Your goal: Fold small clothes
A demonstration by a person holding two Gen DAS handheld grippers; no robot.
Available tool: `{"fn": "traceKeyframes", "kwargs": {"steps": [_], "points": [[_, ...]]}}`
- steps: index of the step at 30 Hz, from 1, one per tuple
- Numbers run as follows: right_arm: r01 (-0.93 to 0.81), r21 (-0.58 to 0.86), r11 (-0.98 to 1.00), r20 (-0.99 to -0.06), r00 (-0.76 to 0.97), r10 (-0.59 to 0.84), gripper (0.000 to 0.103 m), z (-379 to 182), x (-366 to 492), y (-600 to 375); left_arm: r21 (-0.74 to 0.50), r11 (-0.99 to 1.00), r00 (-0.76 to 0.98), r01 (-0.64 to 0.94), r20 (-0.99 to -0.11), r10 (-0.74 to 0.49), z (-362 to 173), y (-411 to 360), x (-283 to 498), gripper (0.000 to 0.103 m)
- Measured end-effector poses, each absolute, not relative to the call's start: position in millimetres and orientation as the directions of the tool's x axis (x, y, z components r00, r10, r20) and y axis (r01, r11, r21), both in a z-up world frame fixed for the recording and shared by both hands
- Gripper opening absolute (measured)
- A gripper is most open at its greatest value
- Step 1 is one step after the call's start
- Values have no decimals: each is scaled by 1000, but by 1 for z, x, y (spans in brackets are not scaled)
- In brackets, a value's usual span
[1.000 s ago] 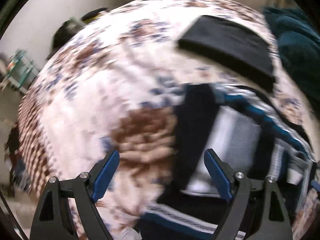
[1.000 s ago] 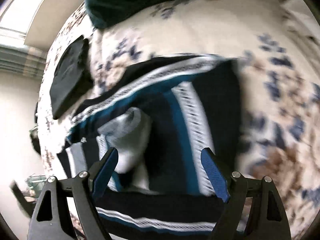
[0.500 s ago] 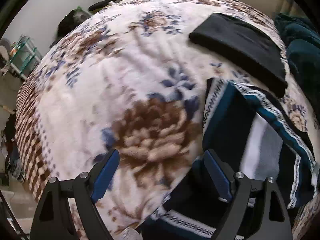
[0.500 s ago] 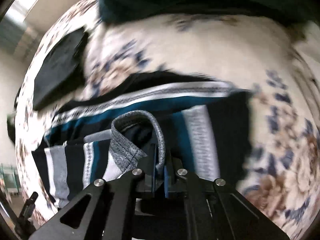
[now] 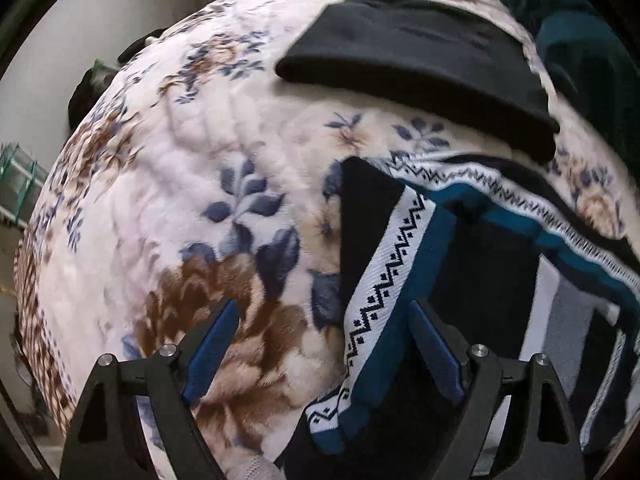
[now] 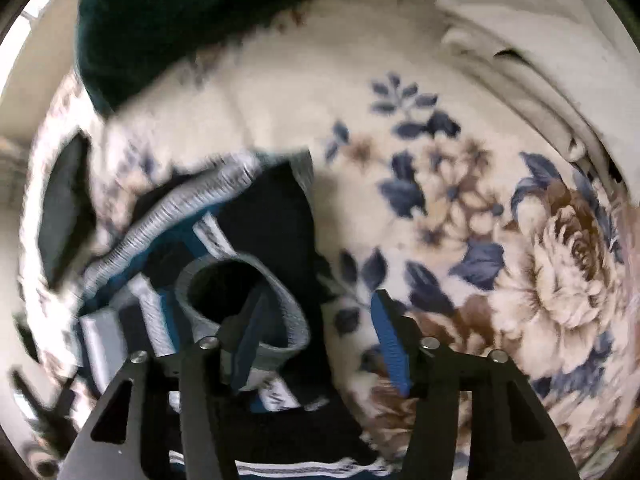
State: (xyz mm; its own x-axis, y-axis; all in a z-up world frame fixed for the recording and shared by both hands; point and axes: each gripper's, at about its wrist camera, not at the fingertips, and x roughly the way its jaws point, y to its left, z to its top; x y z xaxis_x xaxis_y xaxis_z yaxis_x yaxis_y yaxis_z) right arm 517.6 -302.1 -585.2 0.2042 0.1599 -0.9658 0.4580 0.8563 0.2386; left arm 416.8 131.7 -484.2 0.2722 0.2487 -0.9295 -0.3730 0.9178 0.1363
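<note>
Blurred along the left side of the right wrist view, so the striped edges there hard to read. Cut off at the bottom and right of the left wrist view: the patterned sweater [image 5: 472, 280], navy, teal and white with zigzag bands, lying on the floral blanket [image 5: 168, 208] of the bed. Same sweater [image 6: 224, 240] seen from the right wrist, its grey ribbed cuff [image 6: 240, 300] standing open as a ring, the inside dark and unreadable.

Left gripper [image 5: 324, 344] spread wide, holding nothing; its right-hand pad over the sweater's edge, its left-hand pad over bare blanket, contact impossible to tell. Right gripper [image 6: 316, 344] also parted wide and empty; one blue pad just in front of the grey cuff, the other above the blanket, touching or not unclear.

Beyond the sweater, one folded black garment [image 5: 420, 64] flat on the blanket, near but apart. Farther back, one dark teal fabric heap [image 5: 580, 52] at the top right, partly cropped; also filling the top left of the right wrist view [image 6: 168, 28]. One cream folded cloth [image 6: 532, 52] at the upper right there. Some green-framed rack [image 5: 16, 184] at the far left edge, mostly out of frame.

Counted: two grippers, one sweater, one black garment, one teal heap, one cream cloth.
</note>
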Motion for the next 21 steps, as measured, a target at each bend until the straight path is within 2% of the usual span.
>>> {"fn": "traceKeyframes", "kwargs": {"steps": [2, 6, 7, 9, 12, 16, 18, 21], "points": [[417, 259, 871, -956, 241, 169, 66, -571, 521, -293, 144, 921, 267, -361, -931, 250, -489, 130, 417, 86], [240, 281, 929, -948, 221, 230, 67, -578, 539, -245, 162, 918, 248, -361, -932, 262, -497, 131, 414, 86], [202, 263, 943, -954, 197, 224, 67, -585, 542, -233, 165, 917, 242, -364, -933, 264, -499, 132, 415, 86], [146, 140, 979, -985, 118, 124, 65, -602, 541, -220, 156, 914, 230, -375, -939, 255, -502, 135, 414, 86], [193, 9, 981, -999, 52, -1, 63, -614, 516, -248, 148, 914, 230, -379, -941, 248, -503, 140, 415, 86], [266, -28, 964, -1000, -20, -24, 63, -616, 481, -287, 158, 913, 228, -376, -939, 257, -509, 148, 418, 91], [306, -2, 952, -1000, -3, -1, 63, -607, 477, -300, 151, 908, 222, -390, -942, 252, -511, 153, 419, 91], [393, 169, 904, -984, 114, 134, 63, -589, 485, -315, 128, 904, 227, -409, -945, 236, -504, 156, 420, 91]]}}
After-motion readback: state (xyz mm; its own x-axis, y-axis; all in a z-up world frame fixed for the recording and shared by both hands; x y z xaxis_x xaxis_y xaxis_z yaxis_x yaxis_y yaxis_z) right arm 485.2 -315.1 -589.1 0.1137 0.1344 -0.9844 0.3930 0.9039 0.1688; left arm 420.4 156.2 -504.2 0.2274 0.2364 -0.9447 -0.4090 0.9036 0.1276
